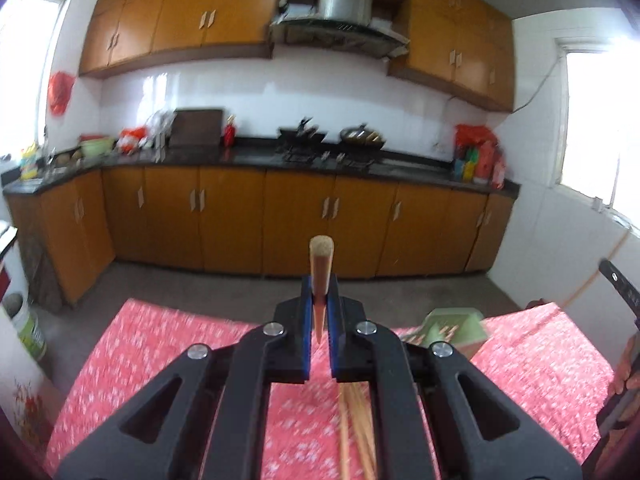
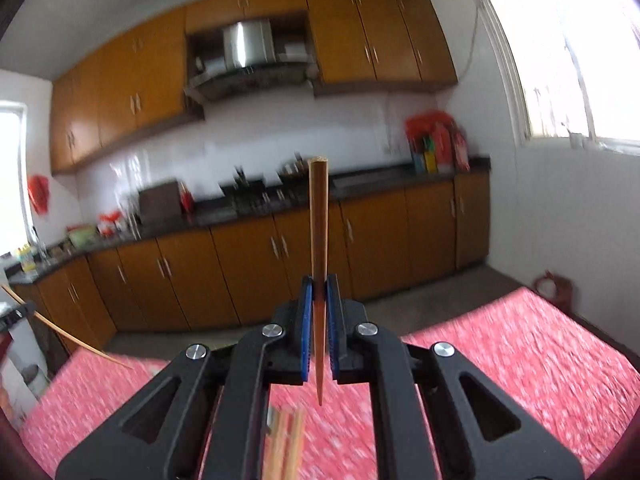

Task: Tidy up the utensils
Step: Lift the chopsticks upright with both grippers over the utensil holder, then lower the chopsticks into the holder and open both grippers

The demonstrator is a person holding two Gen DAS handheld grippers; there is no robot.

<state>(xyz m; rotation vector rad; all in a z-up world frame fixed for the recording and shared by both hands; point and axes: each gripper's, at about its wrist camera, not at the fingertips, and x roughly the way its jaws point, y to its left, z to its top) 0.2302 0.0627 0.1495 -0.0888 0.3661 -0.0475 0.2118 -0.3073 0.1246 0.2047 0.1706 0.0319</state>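
Note:
My left gripper is shut on a brown wooden chopstick that points forward and up, above the red flowered tablecloth. My right gripper is shut on another wooden chopstick, its thin tip hanging below the jaws. More chopsticks lie on the cloth under the left gripper and under the right gripper. A green utensil holder with chopsticks in it stands on the table to the right of the left gripper. The left-hand chopstick also shows at the left edge of the right wrist view.
Behind the table is a bare floor strip and a run of orange kitchen cabinets with a dark counter, stove and woks. The right gripper's black body shows at the right edge. A white wall and window lie to the right.

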